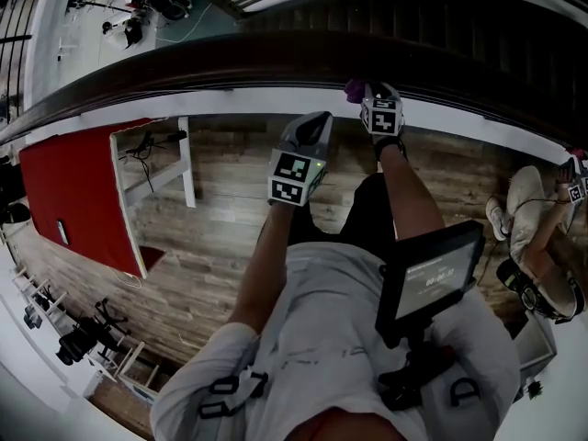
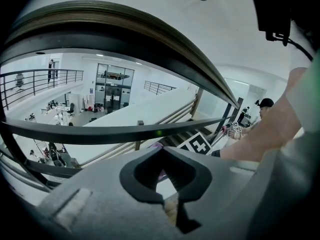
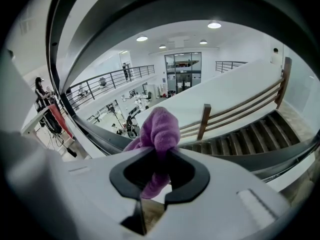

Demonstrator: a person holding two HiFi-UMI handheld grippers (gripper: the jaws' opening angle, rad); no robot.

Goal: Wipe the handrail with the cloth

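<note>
Pinching the purple cloth between the right gripper jaws at the dark handrail, a mere scrap in the head view, with the left gripper jaws pressed together.

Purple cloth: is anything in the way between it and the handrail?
Nothing visible is. The right gripper, shut on the purple cloth, holds it right at the near edge of the dark handrail, with no object between them. Whether it touches is unclear.
</note>
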